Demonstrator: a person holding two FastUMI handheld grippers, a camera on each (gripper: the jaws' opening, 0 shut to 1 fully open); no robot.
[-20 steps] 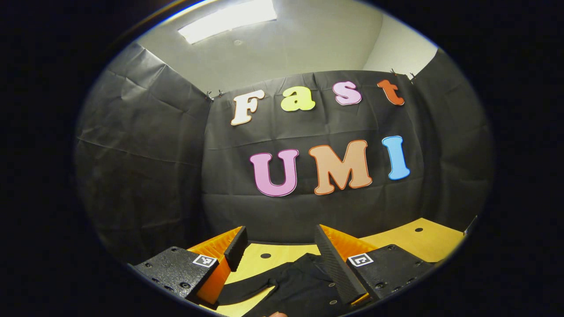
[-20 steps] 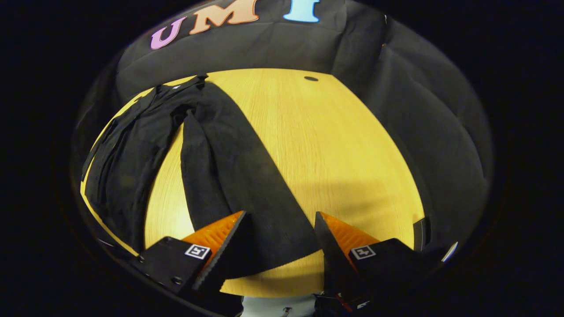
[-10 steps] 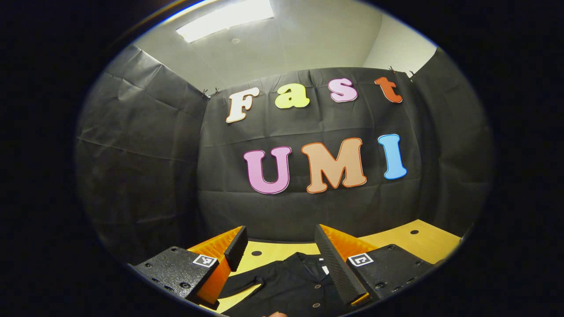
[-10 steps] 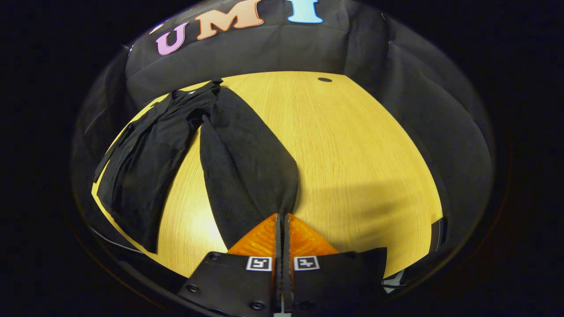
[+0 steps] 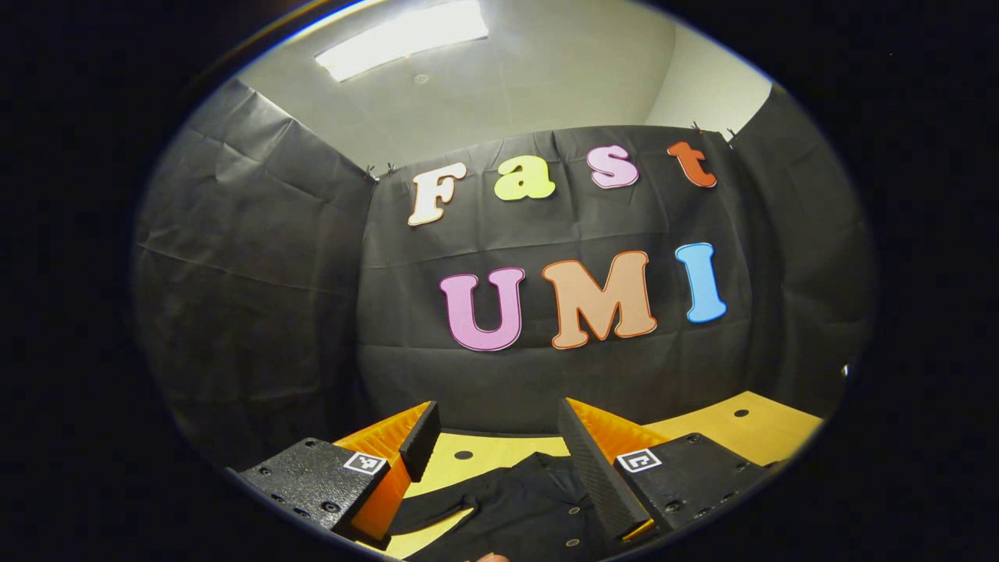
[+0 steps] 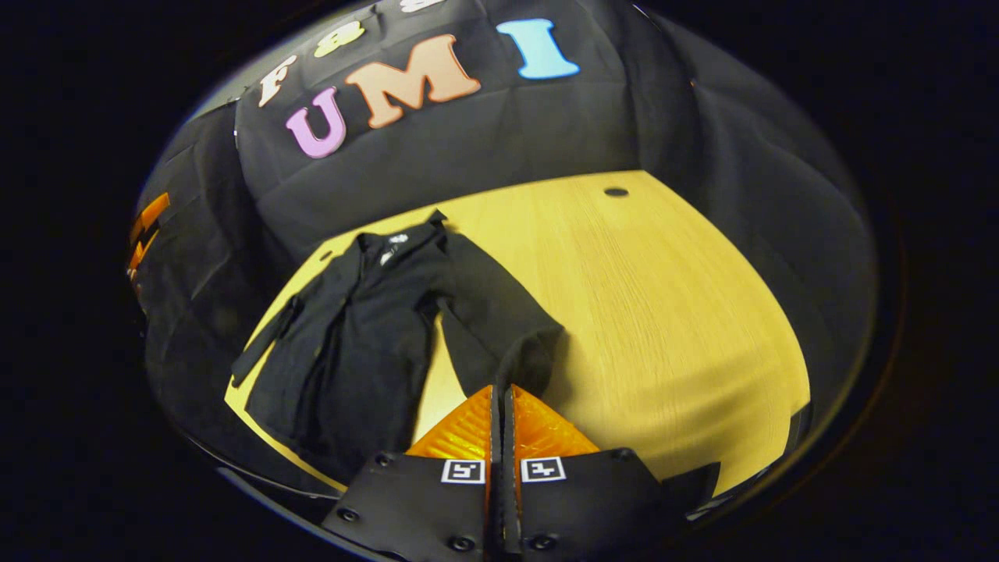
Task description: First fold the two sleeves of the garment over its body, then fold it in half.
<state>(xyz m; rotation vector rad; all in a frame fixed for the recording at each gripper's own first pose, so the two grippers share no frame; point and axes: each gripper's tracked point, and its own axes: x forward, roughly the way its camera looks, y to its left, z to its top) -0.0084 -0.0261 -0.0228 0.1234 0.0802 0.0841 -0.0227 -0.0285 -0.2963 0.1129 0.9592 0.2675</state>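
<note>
- I am getting light from a ceiling panel (image 5: 402, 37) glowing at 11 o'clock in the left gripper view; it is blowing out to white.
- The fisheye is bending the table (image 6: 663, 312) edge and darkening every rim.
- The black garment (image 6: 351, 343) is losing its folds in shadow.
- A soft shadow is lying on the wood at 4 o'clock in the right gripper view.
</note>
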